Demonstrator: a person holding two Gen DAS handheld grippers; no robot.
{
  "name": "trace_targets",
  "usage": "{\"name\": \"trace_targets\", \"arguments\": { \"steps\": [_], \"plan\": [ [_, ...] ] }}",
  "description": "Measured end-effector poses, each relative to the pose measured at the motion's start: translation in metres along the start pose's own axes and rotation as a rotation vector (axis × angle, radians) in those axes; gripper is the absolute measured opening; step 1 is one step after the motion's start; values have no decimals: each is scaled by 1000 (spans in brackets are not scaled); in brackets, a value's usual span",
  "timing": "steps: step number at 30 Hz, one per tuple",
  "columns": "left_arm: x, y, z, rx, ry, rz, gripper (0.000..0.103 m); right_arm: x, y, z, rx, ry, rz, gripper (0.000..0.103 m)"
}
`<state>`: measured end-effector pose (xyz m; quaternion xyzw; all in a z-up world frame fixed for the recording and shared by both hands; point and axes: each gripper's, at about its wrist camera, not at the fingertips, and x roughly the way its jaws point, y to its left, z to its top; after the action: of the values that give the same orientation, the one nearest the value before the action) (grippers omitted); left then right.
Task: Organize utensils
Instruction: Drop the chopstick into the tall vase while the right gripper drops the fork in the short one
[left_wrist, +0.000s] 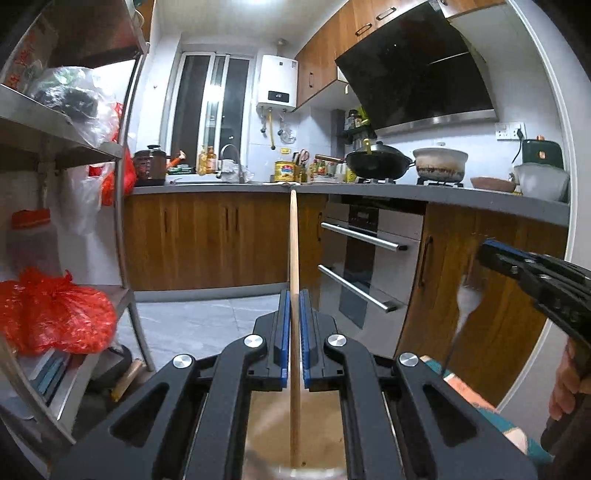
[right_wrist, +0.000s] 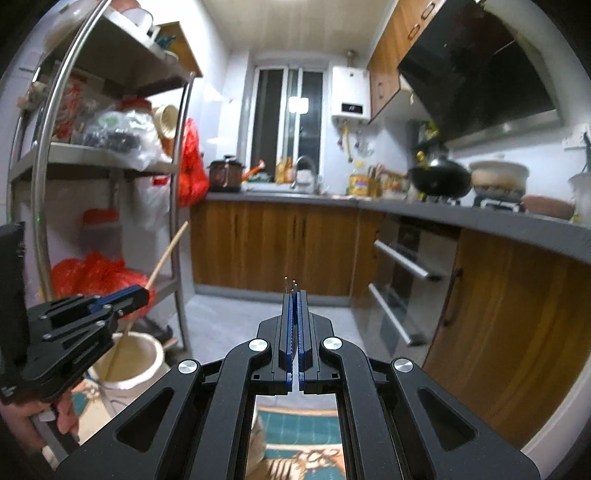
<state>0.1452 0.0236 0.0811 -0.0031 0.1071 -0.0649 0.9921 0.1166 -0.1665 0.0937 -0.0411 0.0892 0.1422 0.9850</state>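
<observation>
My left gripper (left_wrist: 294, 295) is shut on a long wooden chopstick (left_wrist: 293, 240) that runs upright between its blue pads. In the right wrist view the left gripper (right_wrist: 146, 293) holds the chopstick (right_wrist: 166, 254) tilted, with its lower end inside a cream ceramic jar (right_wrist: 147, 363). That jar's brownish inside (left_wrist: 321, 424) shows below my left fingers. My right gripper (right_wrist: 294, 295) is shut on a metal fork (right_wrist: 290, 283), of which only the tines poke past the fingertips. From the left wrist view the right gripper (left_wrist: 484, 247) is at the far right, the fork (left_wrist: 466, 301) blurred below it.
A metal shelf rack (right_wrist: 181, 221) with red plastic bags (left_wrist: 55, 314) stands on the left. Wooden cabinets, an oven (left_wrist: 369, 258) and a grey counter (left_wrist: 406, 195) with a wok (left_wrist: 378, 162) run along the back and right. A teal patterned cloth (right_wrist: 299, 435) lies below. A hand (left_wrist: 565, 387) grips the right tool.
</observation>
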Motion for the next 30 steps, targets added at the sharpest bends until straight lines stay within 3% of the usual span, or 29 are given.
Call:
{"name": "trace_targets", "arguments": {
  "steps": [8, 22, 23, 25, 26, 30],
  "plan": [
    [-10, -3, -13, 47, 70, 84, 5, 17, 14, -13, -9, 60, 27, 3],
    [-4, -2, -22, 68, 113, 60, 8, 37, 18, -22, -3, 104, 19, 3],
    [-4, -3, -23, 75, 114, 66, 10, 37, 18, -23, 2, 106, 20, 3],
    [-5, -4, -24, 85, 113, 74, 27, 37, 16, -23, 7, 107, 23, 3],
    [-6, -5, -25, 85, 110, 75, 30, 37, 15, -23, 11, 111, 27, 4],
    [-10, -7, -23, 88, 96, 81, 42, 34, 9, -22, 30, 103, 40, 23]
  ]
}}
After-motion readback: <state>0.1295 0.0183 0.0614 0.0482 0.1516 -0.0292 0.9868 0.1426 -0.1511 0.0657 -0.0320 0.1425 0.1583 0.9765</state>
